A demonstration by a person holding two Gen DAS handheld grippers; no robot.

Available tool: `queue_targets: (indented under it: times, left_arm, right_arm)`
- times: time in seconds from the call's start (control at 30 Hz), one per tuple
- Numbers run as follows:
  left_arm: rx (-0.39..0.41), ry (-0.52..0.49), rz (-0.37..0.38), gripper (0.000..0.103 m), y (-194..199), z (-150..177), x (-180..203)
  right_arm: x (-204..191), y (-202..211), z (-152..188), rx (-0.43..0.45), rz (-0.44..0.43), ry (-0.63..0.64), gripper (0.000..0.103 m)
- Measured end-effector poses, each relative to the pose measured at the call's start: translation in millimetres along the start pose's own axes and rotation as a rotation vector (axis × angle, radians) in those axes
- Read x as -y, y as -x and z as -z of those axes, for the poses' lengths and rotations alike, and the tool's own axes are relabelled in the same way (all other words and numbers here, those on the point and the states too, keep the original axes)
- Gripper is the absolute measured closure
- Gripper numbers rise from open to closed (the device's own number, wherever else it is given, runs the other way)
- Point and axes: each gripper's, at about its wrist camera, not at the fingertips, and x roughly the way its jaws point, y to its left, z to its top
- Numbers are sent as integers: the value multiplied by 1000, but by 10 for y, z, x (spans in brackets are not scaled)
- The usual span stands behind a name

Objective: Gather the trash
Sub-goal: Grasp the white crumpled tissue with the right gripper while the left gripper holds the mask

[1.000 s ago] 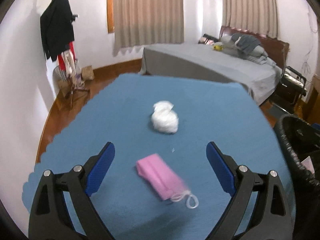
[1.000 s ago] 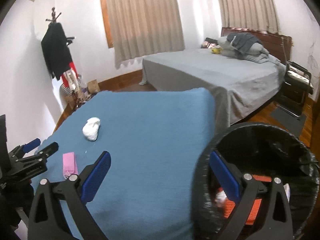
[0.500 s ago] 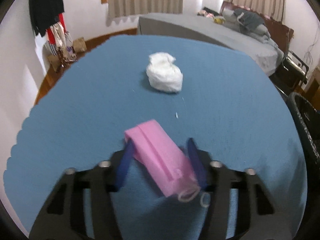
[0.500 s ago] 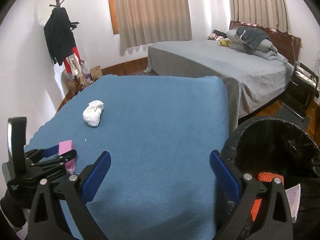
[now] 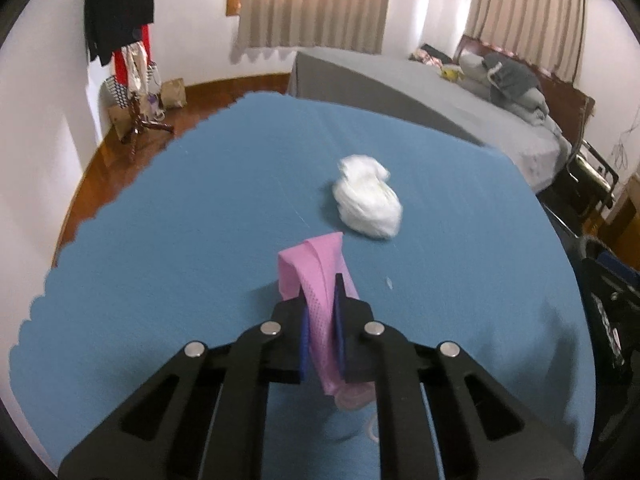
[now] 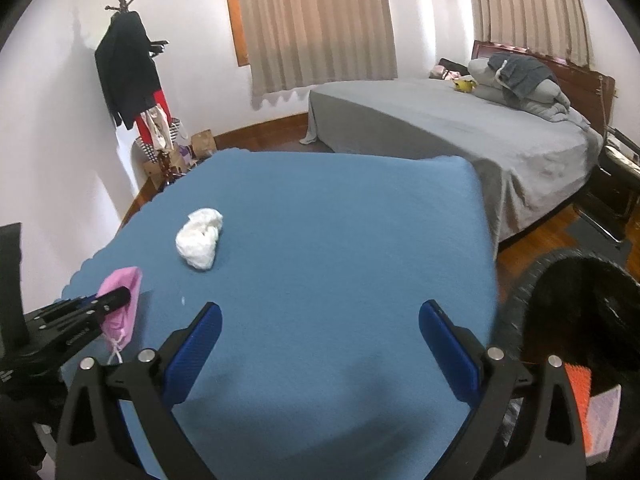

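Observation:
My left gripper [image 5: 320, 300] is shut on a pink face mask [image 5: 316, 264] and holds it just above the blue table cloth [image 5: 180, 240]. The mask folds between the pads, its white ear loops hanging below. A crumpled white tissue [image 5: 368, 200] lies on the cloth beyond it. In the right wrist view, my right gripper [image 6: 320, 332] is open and empty over the near table edge. The left gripper [image 6: 108, 300] with the mask [image 6: 124, 304] is at the left. The tissue [image 6: 200, 240] lies behind it. The black-lined trash bin [image 6: 580, 312] stands at the right.
The bin [image 5: 612, 320] sits beside the table's right edge and holds orange and white rubbish [image 6: 580, 384]. A grey bed [image 6: 460, 128] stands behind the table. A coat rack with clothes [image 6: 132, 80] stands at the left wall.
My left gripper came down over the pink mask, shut on it and lifted it off the cloth. My right gripper swung left from above the bin to over the table.

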Motion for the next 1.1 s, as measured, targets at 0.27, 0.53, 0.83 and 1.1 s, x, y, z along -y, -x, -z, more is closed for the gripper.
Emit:
queue_targets:
  times: [0.27, 0.53, 0.83, 1.1]
  left_arm:
    - [34, 12, -68, 94, -86, -254, -314]
    - [49, 21, -118, 94, -211, -391, -636]
    - [49, 48, -149, 94, -302, -457, -894]
    - [48, 63, -153, 94, -316, -463, -987]
  right_arm:
    - [-358, -515, -286, -9, -39, 0, 6]
    - [-757, -940, -460, -24, -58, 44, 6]
    - [-1043, -1348, -414, -87, -65, 77, 7]
    - [-1180, -1491, -367, -147, -136, 120, 41]
